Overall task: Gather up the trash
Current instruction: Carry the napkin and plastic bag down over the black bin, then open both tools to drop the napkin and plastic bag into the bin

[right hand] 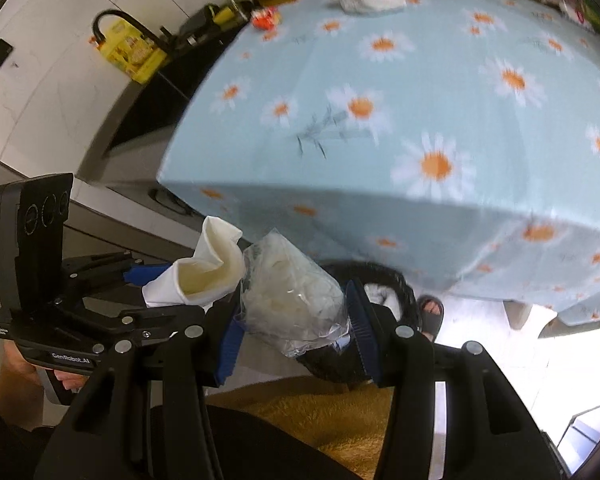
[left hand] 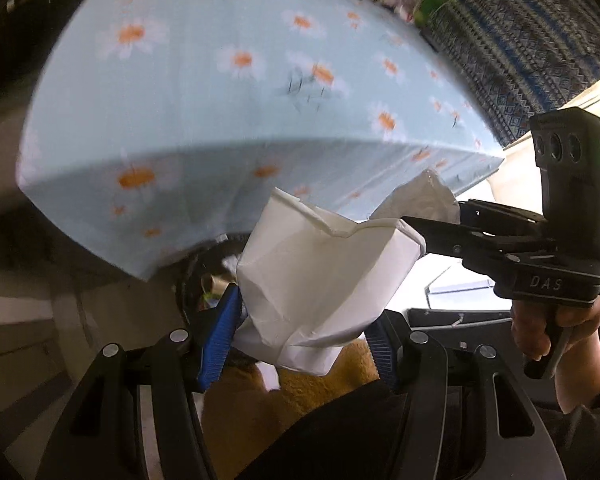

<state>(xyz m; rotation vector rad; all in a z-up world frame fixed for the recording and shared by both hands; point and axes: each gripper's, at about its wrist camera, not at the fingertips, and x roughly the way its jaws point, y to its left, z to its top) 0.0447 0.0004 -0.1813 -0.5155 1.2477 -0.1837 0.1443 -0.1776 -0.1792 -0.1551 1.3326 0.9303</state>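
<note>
We have both pieces of trash in hand below the near edge of the daisy tablecloth (right hand: 380, 80). The left gripper (left hand: 300, 336) is clamped on a crumpled white paper cup (left hand: 320, 280); the right gripper (right hand: 296, 320) squeezes a crushed clear plastic cup (right hand: 292, 292). The black bin (right hand: 396, 280) sits under that same edge, just beyond both loads. We should carry each cup squarely over the bin's mouth before letting go, one at a time. Readable writing: "DAS" on the right gripper's body and "GenRobot.AI" on the left's.
</note>
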